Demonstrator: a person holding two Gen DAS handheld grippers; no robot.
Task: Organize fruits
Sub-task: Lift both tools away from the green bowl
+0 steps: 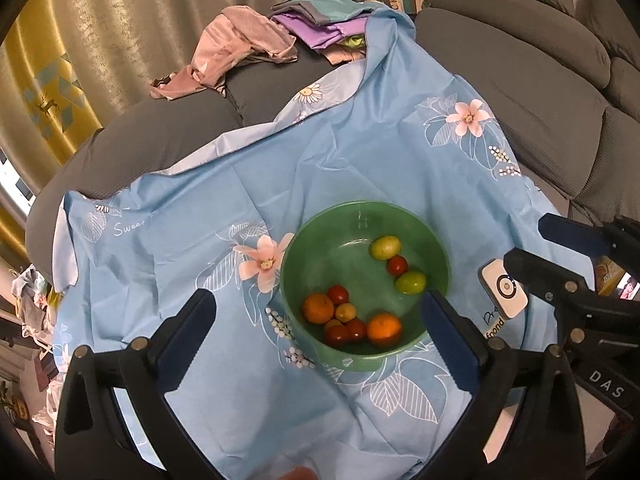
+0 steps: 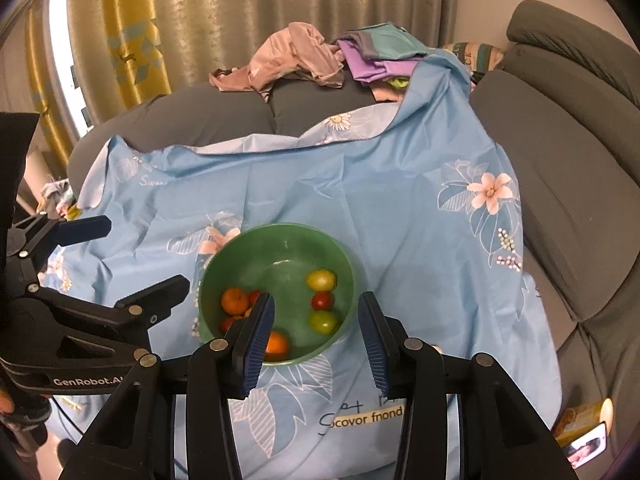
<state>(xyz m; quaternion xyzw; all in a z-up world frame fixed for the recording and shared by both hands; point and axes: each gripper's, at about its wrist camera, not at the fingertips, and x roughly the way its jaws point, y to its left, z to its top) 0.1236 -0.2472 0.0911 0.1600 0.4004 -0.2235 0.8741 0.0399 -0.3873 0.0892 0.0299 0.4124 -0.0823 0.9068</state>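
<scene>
A grey sofa [image 1: 520, 80] carries a blue flowered sheet [image 1: 360, 160], spread wide. A green bowl [image 1: 292, 280] sits on the sheet; crumpled clothes [image 1: 240, 40] pile up at the sofa's far end.

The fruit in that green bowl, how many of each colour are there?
In the bowl:
Orange: 2
Red: 4
Green: 2
Small yellow-orange: 2, one half hidden
Total: 10, as far as the left wrist view shows.
</scene>
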